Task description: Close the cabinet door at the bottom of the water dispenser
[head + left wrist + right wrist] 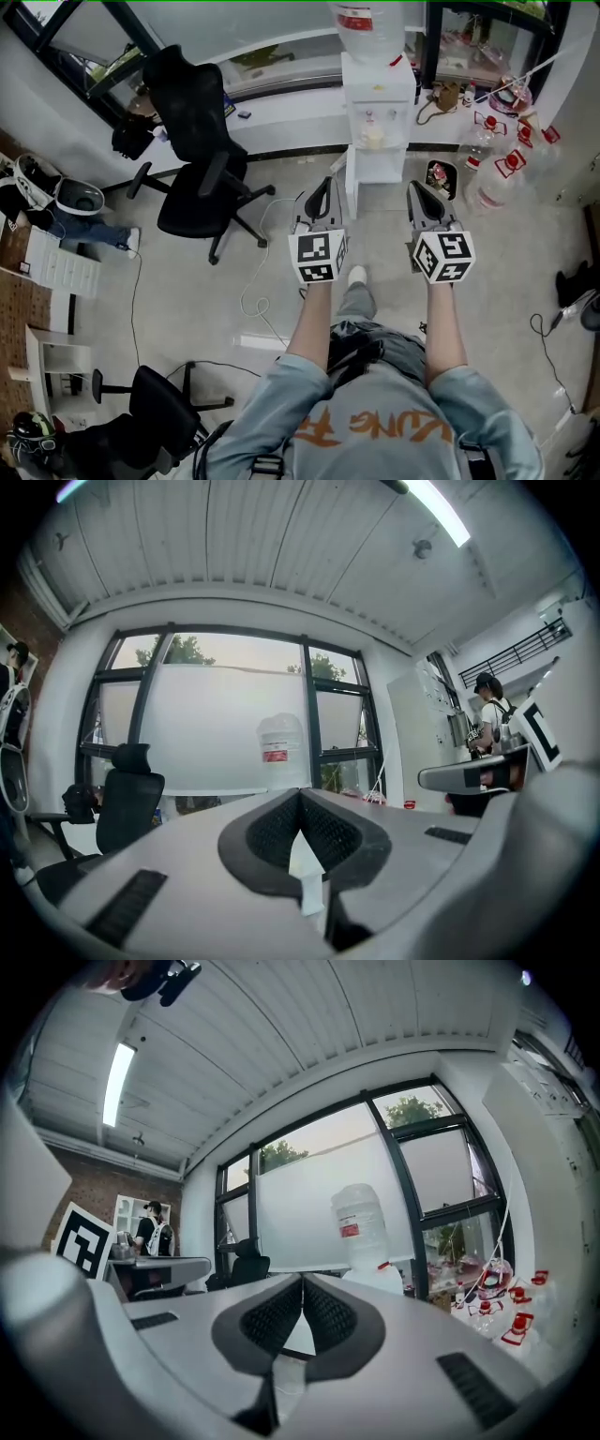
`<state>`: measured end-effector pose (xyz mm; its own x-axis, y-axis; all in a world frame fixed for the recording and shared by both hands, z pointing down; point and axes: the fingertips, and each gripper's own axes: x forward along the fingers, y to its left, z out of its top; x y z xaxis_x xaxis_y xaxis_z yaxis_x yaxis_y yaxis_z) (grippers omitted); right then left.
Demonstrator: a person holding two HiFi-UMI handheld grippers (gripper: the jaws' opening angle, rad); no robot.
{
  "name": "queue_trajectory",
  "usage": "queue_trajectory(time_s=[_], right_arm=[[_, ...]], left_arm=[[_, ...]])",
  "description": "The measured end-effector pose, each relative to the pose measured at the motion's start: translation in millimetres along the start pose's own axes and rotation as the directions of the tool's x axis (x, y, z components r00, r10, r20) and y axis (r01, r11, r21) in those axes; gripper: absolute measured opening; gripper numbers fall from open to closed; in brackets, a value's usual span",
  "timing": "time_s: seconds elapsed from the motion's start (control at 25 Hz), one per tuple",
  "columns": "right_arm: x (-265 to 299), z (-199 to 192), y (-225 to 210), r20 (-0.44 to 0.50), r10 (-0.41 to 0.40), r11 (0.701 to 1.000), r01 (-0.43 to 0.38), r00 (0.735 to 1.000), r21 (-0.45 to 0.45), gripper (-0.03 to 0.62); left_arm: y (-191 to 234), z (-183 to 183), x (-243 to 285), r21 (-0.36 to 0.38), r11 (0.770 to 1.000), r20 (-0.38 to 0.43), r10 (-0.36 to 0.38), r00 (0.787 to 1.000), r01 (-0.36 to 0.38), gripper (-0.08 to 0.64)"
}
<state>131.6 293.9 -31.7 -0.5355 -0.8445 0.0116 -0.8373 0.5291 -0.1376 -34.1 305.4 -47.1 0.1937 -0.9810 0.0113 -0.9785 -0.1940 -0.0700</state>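
The left hand-held gripper [324, 182] and right hand-held gripper [416, 187], both closed on nothing, point at the water dispenser [378, 89], whose bottom cabinet door [352, 187] stands open below the upturned water bottle [367, 23].

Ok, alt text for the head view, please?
From above, a person aims the left gripper and right gripper, both shut, at a white dispenser whose bottom door stands open. A black chair stands to the left.
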Motion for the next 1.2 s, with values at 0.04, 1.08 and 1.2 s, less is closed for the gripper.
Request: queue_trajectory(time_s=[0.04, 1.08, 1.2], right_arm=[[3, -1, -5, -0.002, -0.006, 1.000, 0.006, 1.000, -0.005, 0.028], [288, -52, -87, -0.138, -0.018, 0.982, 0.044, 0.990, 0.183, 0.029], [329, -74, -89, -0.170, -0.016, 0.982, 0.047, 0.985, 0.180, 0.029]], left_arm=[[-3, -2, 7, 0.001, 1.000, -0.001, -0.011, 1.000, 0.011, 0.020], [123, -140, 249, -0.178, 0.984, -0.228, -0.067, 0.971, 0.026, 0.020], [145, -173, 274, -0.220, 0.975, -0.277, -0.062, 0.959, -0.001, 0.020]])
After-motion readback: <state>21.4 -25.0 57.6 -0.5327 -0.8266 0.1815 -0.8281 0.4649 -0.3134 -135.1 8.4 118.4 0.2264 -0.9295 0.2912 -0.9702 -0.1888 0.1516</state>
